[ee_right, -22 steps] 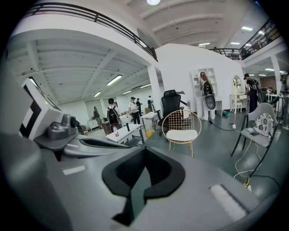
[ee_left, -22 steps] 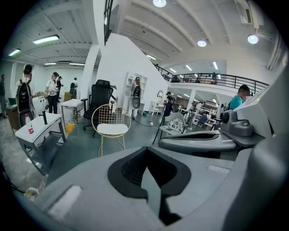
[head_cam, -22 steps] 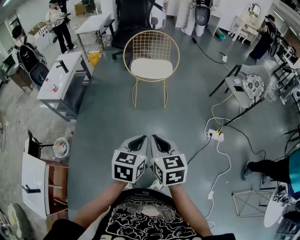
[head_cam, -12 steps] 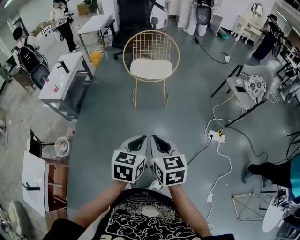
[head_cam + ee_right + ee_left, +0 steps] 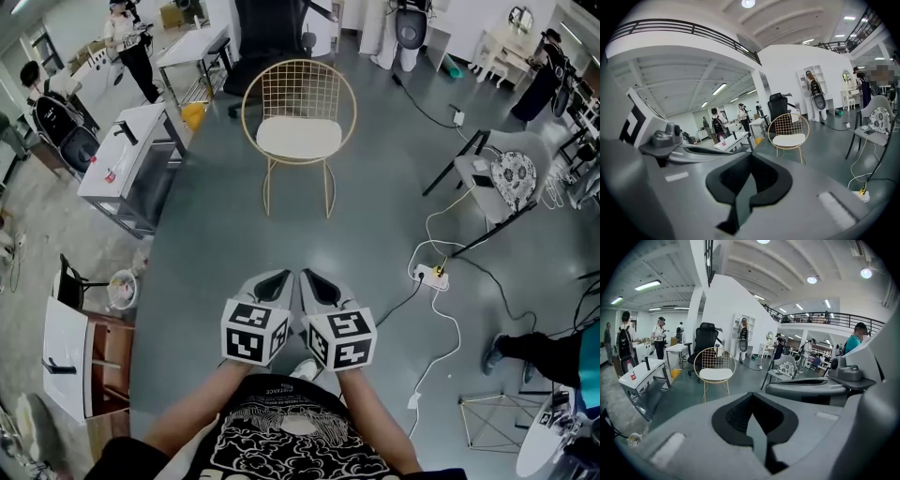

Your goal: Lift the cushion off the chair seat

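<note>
A white round cushion (image 5: 299, 137) lies on the seat of a gold wire chair (image 5: 300, 92) that stands on the grey floor well ahead of me. In the left gripper view the cushion (image 5: 715, 374) is far off past the jaws, and the right gripper view shows the cushion (image 5: 789, 139) equally distant. My left gripper (image 5: 273, 285) and right gripper (image 5: 318, 285) are held side by side close to my body, both pointing toward the chair. Each is shut with nothing between its jaws, as the left gripper (image 5: 751, 394) and right gripper (image 5: 750, 157) show in their own views.
A white table (image 5: 122, 155) stands left of the chair and a black office chair (image 5: 267, 28) behind it. At the right are a grey chair with a patterned cushion (image 5: 502, 176), a power strip (image 5: 430, 273) with trailing cables, and a person's leg (image 5: 525, 345). A white cabinet (image 5: 67, 361) is near left.
Both grippers keep their place and stay shut. The head view has drifted a little, so the chair sits slightly further left. People in the background have shifted.
</note>
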